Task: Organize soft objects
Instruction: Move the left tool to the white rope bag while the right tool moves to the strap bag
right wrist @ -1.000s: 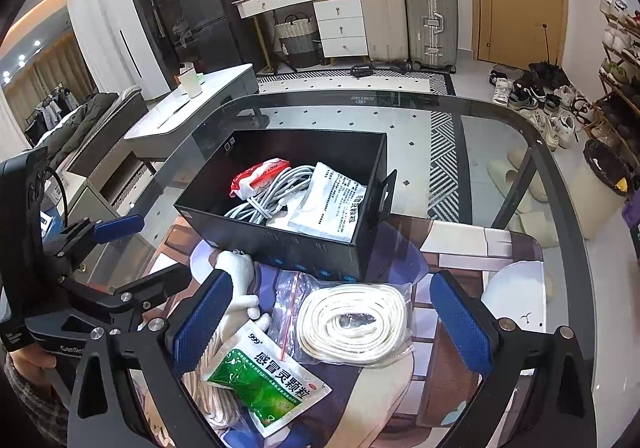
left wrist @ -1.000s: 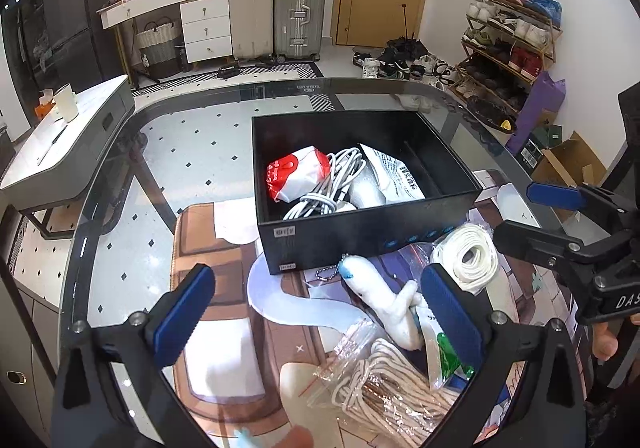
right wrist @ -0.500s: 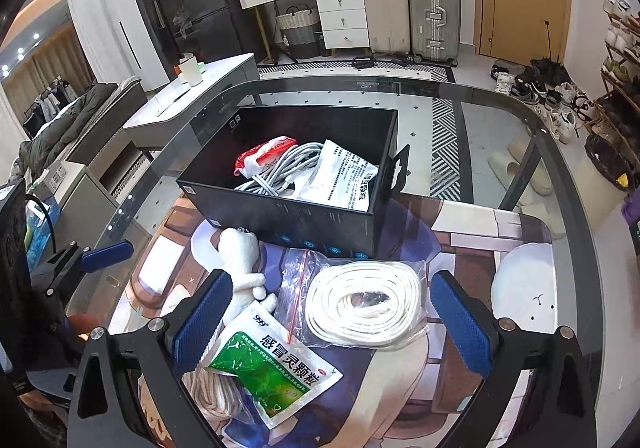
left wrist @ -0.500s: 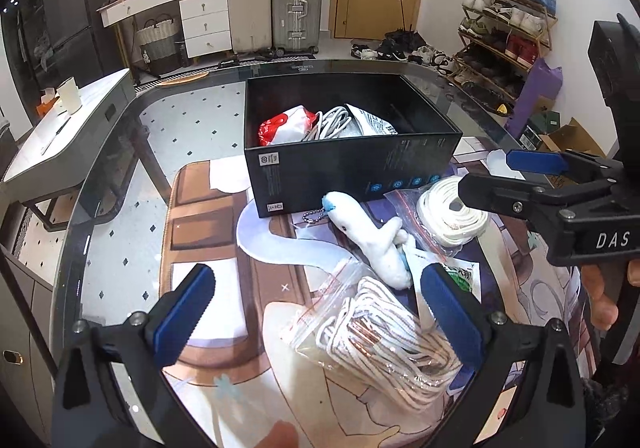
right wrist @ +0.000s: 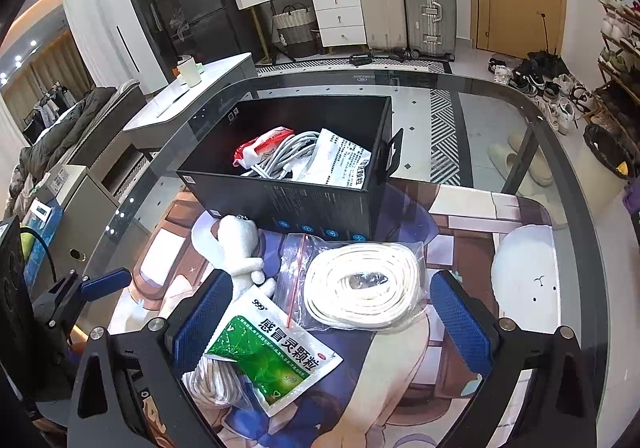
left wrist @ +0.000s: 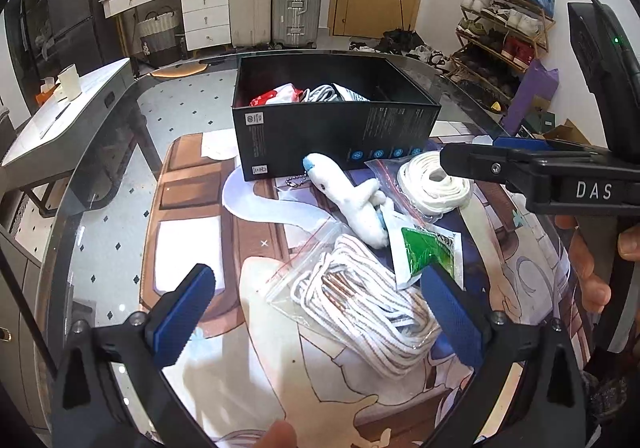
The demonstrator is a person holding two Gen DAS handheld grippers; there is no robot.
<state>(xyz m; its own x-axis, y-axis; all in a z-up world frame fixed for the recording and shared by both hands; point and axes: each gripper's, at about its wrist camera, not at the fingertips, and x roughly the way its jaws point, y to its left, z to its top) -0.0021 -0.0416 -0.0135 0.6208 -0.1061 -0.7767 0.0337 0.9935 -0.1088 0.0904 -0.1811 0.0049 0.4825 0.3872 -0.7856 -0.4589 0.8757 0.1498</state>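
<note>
Glass surface [left wrist: 120, 175]: black box [left wrist: 336, 135] partly filled; beside it, bagged rope [left wrist: 368, 312] lies between the spread left gripper [left wrist: 316, 312]. Right gripper [right wrist: 332, 320], also spread, hangs over the bagged white coil [right wrist: 360, 284]; each should close squarely on the bundle, not loose plastic.

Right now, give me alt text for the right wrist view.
An open tool hovers over a bagged white coil and a green packet on a glass table, with a plush toy before a black box.

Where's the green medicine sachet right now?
In the right wrist view, the green medicine sachet lies on the mat between the white plush toy and bagged white rope.
</note>
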